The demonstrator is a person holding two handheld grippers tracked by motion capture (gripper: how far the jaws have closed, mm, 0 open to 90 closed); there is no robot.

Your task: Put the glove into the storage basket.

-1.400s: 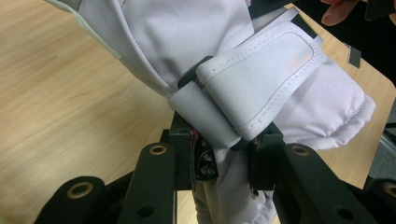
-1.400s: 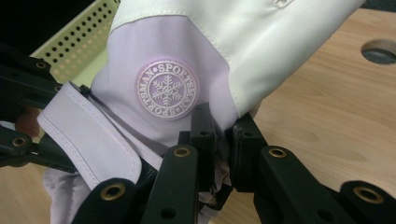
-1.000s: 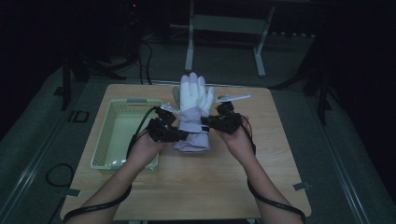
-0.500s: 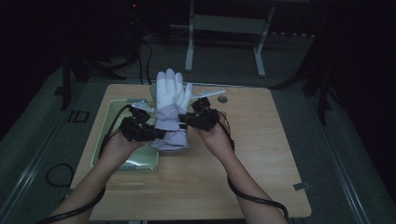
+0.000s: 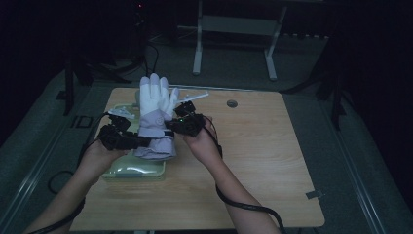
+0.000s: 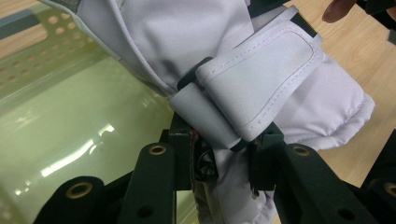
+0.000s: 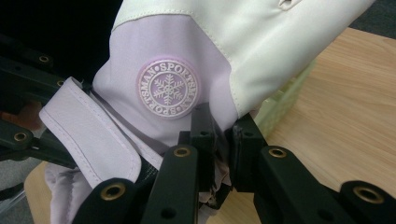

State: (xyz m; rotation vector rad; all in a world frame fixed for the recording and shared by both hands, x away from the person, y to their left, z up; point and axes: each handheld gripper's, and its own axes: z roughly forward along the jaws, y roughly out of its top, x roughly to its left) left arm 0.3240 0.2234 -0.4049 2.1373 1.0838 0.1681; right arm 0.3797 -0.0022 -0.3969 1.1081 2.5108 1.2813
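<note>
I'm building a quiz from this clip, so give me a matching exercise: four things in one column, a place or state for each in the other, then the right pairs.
Things:
1. glove
2. green tray
3. left gripper
4. snowflake badge

Places or states:
A. lies on the table's left part, under the glove's cuff
B. shut on the wrist strap
C. held up between both grippers, fingers pointing up
D. round patch on the lilac part of the glove

Pairs: 1-C, 2-A, 3-B, 4-D
</note>
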